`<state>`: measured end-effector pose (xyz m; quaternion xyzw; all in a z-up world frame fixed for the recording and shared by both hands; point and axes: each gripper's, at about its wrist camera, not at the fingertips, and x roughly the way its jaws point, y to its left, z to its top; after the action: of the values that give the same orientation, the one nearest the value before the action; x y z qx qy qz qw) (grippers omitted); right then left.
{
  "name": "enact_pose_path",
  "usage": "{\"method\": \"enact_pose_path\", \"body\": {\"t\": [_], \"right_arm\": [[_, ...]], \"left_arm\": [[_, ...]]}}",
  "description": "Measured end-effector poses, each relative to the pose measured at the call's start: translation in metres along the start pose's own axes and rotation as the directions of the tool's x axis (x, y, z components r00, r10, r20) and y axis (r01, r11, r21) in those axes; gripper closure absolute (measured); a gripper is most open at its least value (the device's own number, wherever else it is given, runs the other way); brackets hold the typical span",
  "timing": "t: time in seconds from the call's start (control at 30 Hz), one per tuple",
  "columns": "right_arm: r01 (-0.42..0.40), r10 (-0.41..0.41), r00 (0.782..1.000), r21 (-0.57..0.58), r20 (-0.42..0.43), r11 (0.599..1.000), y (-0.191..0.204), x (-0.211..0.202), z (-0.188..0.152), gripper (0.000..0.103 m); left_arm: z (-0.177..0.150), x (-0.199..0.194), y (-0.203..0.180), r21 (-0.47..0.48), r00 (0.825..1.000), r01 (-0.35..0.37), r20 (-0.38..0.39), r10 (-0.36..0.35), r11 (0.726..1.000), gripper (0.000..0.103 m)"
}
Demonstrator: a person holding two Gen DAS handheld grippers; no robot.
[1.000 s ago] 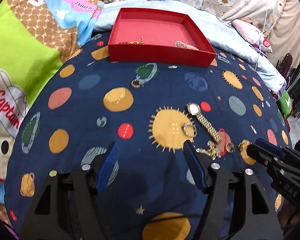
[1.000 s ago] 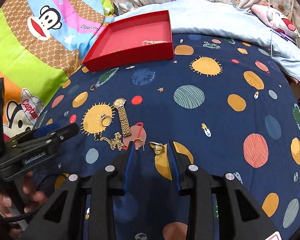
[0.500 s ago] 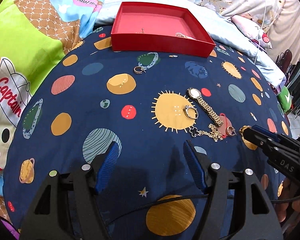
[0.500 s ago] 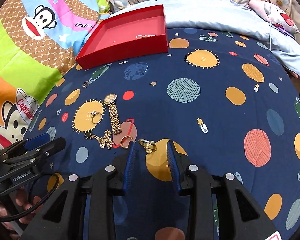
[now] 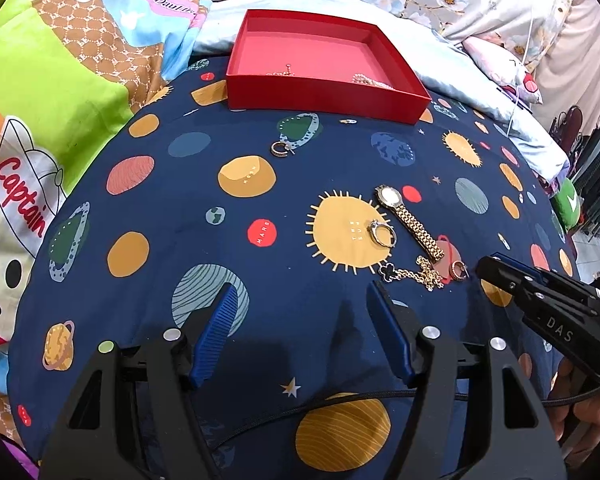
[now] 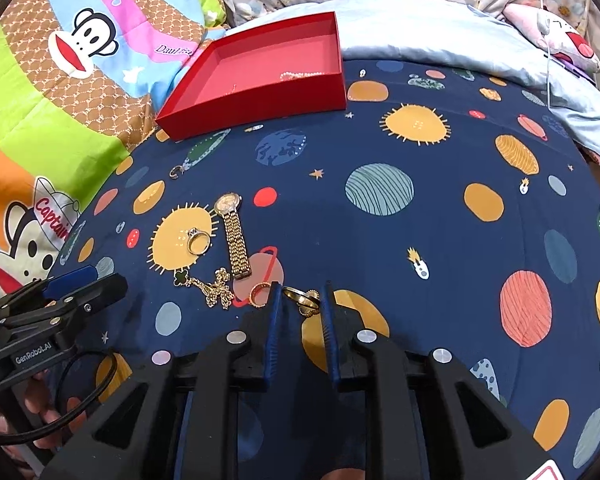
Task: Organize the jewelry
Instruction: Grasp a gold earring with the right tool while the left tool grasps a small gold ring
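My right tongs [image 6: 300,300] sit low over the bed's navy planet-print cover [image 6: 440,240], their blue pads parted only narrowly, with a gold ring [image 6: 295,294] lying between the tips on the cover; the pads flank it and I cannot tell whether either touches it, so I read them as released, not grasping. Just left of the left pad lies a second small ring [image 6: 259,294], and further left a gold chain with a dark clover charm [image 6: 214,286]. Beyond those, a gold watch [image 6: 233,236] stretches away from me, with a stone-set ring [image 6: 198,241] beside it on a yellow sun print. My left tongs [image 5: 302,320] hang wide apart with nothing between them, held back near me and left of the cluster; from that side the chain [image 5: 416,274] and watch [image 5: 410,222] lie just beyond the right pad. A hoop earring [image 5: 280,148] lies alone further off. At the far edge sits the red tray [image 5: 324,94], holding a pearl strand [image 5: 366,80] and a small gold piece [image 5: 284,72].
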<state>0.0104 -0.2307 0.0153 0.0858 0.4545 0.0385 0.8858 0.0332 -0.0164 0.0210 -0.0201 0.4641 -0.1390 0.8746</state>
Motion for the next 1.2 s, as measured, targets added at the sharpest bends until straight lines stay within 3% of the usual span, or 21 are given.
{"method": "enact_pose_path", "body": {"t": [0.4, 0.5, 0.7, 0.9, 1.07, 1.2], "right_arm": [[-0.011, 0.01, 0.999, 0.029, 0.037, 1.0, 0.0, -0.011, 0.005, 0.085], [-0.016, 0.015, 0.999, 0.036, 0.039, 0.999, 0.0, -0.014, 0.005, 0.085], [-0.019, 0.017, 0.999, 0.052, 0.038, 0.998, -0.005, -0.014, 0.006, 0.085], [-0.03, 0.027, 0.999, 0.066, 0.039, 0.997, -0.01, -0.014, 0.008, 0.085], [-0.033, 0.03, 0.999, 0.072, 0.044, 0.997, -0.012, -0.014, 0.009, 0.085], [-0.036, 0.032, 0.998, 0.079, 0.044, 0.996, -0.013, -0.014, 0.009, 0.085]], "left_arm": [[0.017, 0.008, -0.01, -0.013, 0.998, 0.068, -0.003, -0.069, 0.998, 0.039], [0.026, 0.02, -0.02, -0.013, 0.996, 0.09, -0.018, -0.09, 0.996, 0.045], [0.03, 0.04, -0.037, 0.009, 0.996, 0.081, -0.041, -0.081, 0.997, 0.047], [0.034, 0.05, -0.045, 0.057, 1.0, 0.013, -0.019, -0.012, 0.998, 0.068], [0.035, 0.052, -0.039, 0.07, 1.0, -0.016, -0.001, 0.016, 0.997, 0.096], [0.036, 0.049, -0.034, 0.062, 1.0, 0.016, -0.017, -0.015, 0.998, 0.096]]}}
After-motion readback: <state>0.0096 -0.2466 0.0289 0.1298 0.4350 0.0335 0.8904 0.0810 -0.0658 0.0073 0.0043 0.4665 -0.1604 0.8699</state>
